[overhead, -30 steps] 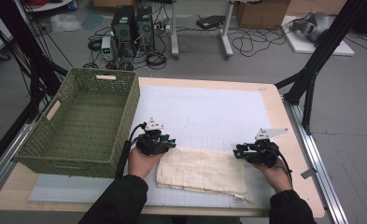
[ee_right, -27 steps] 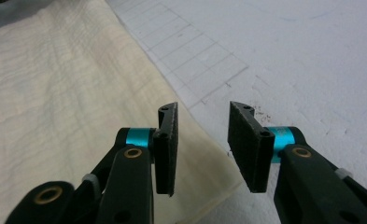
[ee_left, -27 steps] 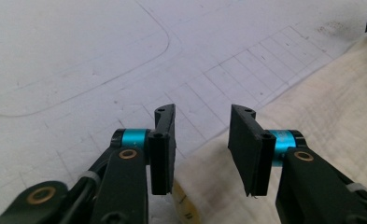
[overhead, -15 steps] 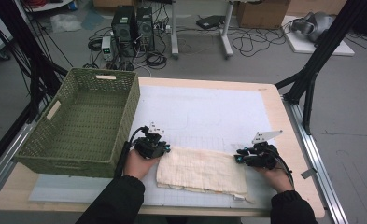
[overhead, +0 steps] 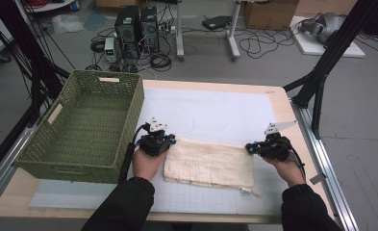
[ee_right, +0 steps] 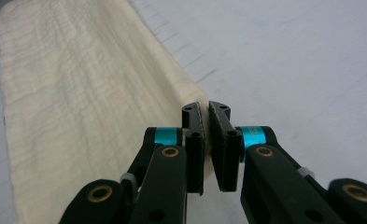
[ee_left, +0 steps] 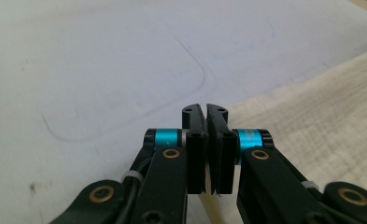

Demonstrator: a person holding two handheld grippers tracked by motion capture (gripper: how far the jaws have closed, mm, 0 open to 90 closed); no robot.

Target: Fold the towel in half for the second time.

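A cream cloth [overhead: 210, 163] lies folded flat on the white mat [overhead: 215, 110] near the table's front edge. My left gripper [overhead: 172, 141] sits at the cloth's far left corner. Its jaws have just closed, with a thin bit of cloth [ee_left: 312, 116] between them in the left gripper view [ee_left: 208, 112]. My right gripper [overhead: 248, 148] is at the far right corner. Its jaws have also just closed, and they pinch the cloth's [ee_right: 78, 116] edge in the right gripper view [ee_right: 207, 112].
A green woven basket [overhead: 66, 166] stands at the left of the table, close to my left hand. Black frame legs [overhead: 316, 91] rise past the table's right edge. Computers and cables lie on the floor beyond.
Both pairs of jaws have drawn together on the cloth's far corners. The right gripper has edged slightly up and away from the person. The left hand has stayed put.
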